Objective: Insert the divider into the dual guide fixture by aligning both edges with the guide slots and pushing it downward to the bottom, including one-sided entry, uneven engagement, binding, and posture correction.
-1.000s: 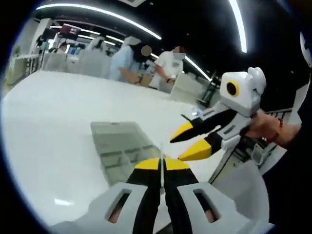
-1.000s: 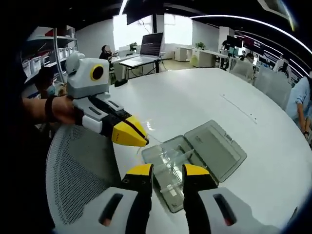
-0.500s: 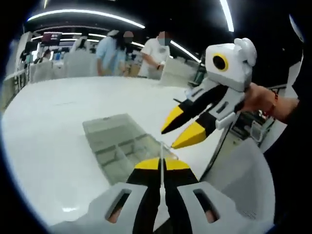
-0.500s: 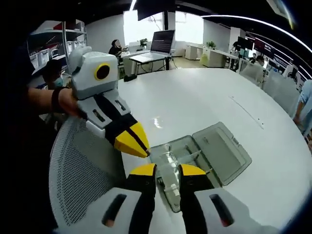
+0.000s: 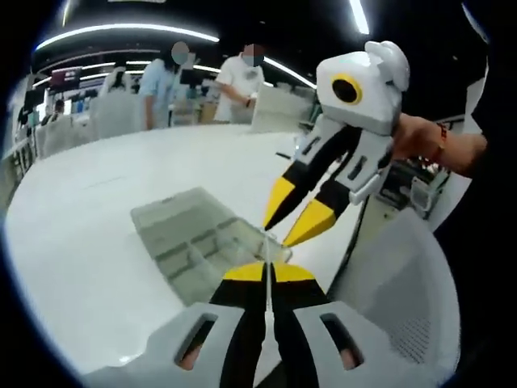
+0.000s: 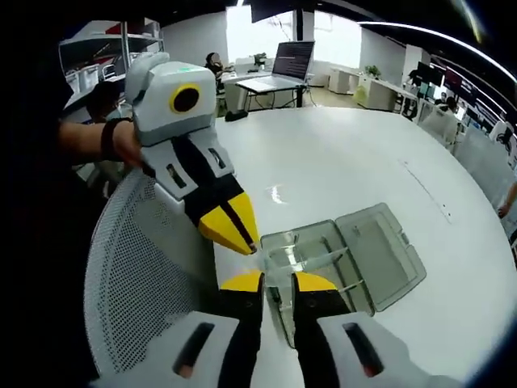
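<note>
Two tools, left and right, one clear compartment box, one divider, one white table.

Divider: only a thin pale edge shows betw. my left gripper tips; rest hidden behind the jaws, lower end cut off by the frame.
Clear box: near end covered by my right gripper; can't tell which compartment sits under the tips. Guide slots too small/glary to make out in either view.
Left gripper view: box near corner hidden behind my tips.
Background people blurred.
</note>
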Action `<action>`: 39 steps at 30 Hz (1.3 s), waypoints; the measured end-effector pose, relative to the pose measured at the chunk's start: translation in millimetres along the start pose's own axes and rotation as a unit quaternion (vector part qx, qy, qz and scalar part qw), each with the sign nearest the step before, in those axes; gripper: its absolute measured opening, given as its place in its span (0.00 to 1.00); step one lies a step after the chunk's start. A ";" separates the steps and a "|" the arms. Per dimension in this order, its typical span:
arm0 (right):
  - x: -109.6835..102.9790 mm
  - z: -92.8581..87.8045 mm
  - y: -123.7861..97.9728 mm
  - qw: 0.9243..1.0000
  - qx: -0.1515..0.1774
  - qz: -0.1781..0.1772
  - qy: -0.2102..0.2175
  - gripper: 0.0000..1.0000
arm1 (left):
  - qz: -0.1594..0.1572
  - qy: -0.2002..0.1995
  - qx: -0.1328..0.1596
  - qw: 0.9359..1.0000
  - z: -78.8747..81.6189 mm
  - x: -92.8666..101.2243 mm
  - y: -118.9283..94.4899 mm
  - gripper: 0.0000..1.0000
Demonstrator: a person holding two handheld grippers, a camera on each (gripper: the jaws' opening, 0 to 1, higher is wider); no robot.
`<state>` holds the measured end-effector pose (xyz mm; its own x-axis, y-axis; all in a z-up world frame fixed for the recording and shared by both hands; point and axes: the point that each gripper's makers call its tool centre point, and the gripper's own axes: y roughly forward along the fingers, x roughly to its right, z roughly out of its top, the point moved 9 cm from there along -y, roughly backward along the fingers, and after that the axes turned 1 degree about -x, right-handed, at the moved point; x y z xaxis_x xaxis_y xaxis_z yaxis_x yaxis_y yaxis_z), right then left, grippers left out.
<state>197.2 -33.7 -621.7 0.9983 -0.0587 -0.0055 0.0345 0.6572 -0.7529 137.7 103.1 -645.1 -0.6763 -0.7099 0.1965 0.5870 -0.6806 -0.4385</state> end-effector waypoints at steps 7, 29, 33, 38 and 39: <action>-0.2 -1.2 0.6 0.999 -0.017 0.021 -0.021 0.06 | -0.008 0.028 -0.005 1.000 2.5 1.8 1.5 0.00; -4.5 -6.1 1.2 0.996 -0.023 0.061 -0.057 0.02 | -0.051 0.061 -0.007 0.997 3.3 10.8 3.1 0.00; -5.9 -6.7 0.1 0.994 -0.022 0.075 -0.071 0.02 | -0.063 0.069 -0.007 0.996 5.2 12.9 3.5 0.00; -7.8 -8.3 -2.0 0.992 -0.026 0.091 -0.084 0.01 | -0.075 0.086 -0.010 0.993 7.3 16.6 3.9 0.00; -8.2 -8.4 -2.2 0.992 -0.026 0.092 -0.088 0.01 | -0.076 0.089 -0.010 0.993 7.7 17.2 4.1 0.00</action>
<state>188.5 -41.0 -625.5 0.9806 0.1929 -0.0339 -0.1460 0.6046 -0.7830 131.8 86.7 -636.7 -0.8256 -0.5543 0.1054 0.4638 -0.7731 -0.4327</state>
